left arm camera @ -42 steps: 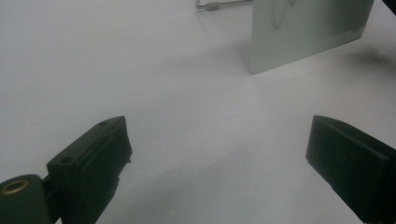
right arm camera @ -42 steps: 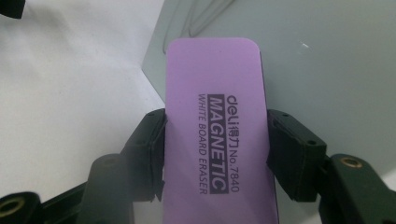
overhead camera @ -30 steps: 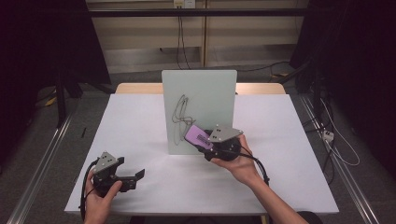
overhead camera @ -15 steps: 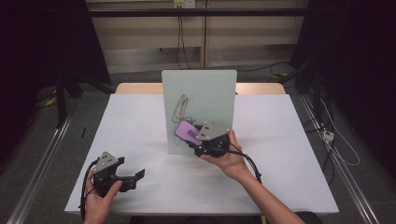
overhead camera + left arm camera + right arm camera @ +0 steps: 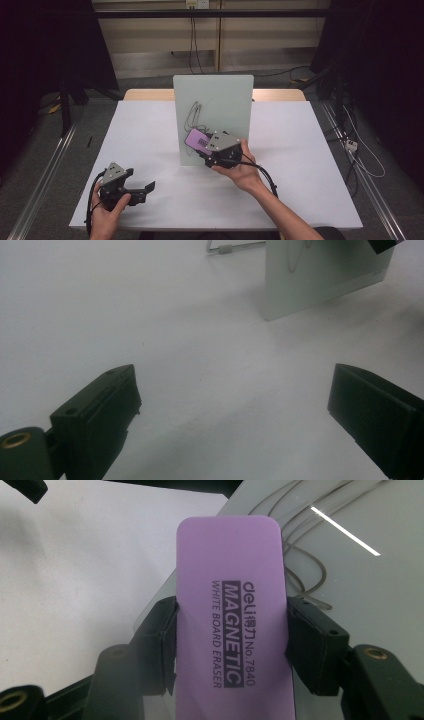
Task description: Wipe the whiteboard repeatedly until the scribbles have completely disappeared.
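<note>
**A:** Since the pale whiteboard (image 5: 215, 107) stands upright in the middle of the white table (image 5: 150, 125), why does the right gripper (image 5: 210, 148) hold the purple eraser (image 5: 198, 140) up against it rather than flat on the tabletop?

**B:** Because the grey scribbled lines (image 5: 194, 116) sit on the board's face, low and to the left. I judge the job to be wiping them off, so the eraser has to meet that vertical surface. In the right gripper view the jaws are clamped on the eraser's (image 5: 235, 630) two long edges, one pad (image 5: 312, 645) on each side, leaving the printed back toward the camera and the wiping face toward the board.

**A:** Is it already on the marks?

**B:** It sits just below the scribble, at or very near the board; I can't tell whether it presses yet. Gripping by the edges near the rear end leaves most of the pad free to sweep.

**A:** And the left gripper (image 5: 142, 189)?

**B:** It rests low at the near left of the table, well apart from the board, jaws spread wide with nothing between them; its own view looks across bare tabletop toward the board's (image 5: 320, 280) lower corner. I'd say it is parked out of the way, since a standing board might want steadying only if the wipe pushes hard.
</note>
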Available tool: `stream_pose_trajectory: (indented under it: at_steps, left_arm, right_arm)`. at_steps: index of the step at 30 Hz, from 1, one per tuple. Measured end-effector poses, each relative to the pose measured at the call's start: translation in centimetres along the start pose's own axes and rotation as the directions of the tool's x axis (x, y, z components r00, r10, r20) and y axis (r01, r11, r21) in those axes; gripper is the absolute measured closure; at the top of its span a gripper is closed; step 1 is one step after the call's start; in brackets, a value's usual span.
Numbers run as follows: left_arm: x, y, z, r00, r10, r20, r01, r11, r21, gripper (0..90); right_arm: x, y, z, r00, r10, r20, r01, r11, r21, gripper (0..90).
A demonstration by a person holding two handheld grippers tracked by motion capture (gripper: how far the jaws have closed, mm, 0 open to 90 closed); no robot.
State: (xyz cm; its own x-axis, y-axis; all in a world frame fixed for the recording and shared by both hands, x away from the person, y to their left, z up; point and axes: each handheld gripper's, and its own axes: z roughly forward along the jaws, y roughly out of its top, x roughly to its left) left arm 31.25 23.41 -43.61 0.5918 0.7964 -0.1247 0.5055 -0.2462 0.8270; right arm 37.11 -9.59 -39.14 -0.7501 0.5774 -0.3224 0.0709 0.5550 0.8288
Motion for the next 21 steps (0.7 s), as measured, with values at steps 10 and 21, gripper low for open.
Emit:
stream_pose_trajectory:
  at_steps: [10, 21]
  left_arm:
    - [0.0, 0.0, 0.0, 1.0000, -0.002, 0.002, 0.002, 1.0000, 0.001, 6.1]
    - [0.0, 0.0, -0.1, 1.0000, 0.001, 0.003, -0.001, 1.0000, -0.003, 6.1]
  right_arm:
    - [-1.3, 0.6, -0.6, 0.9989, 0.046, -0.005, -0.046, 0.999, -0.028, 41.6]
    - [-2.8, 1.5, -1.8, 0.9954, 0.085, 0.045, -0.081, 0.994, -0.073, 41.7]
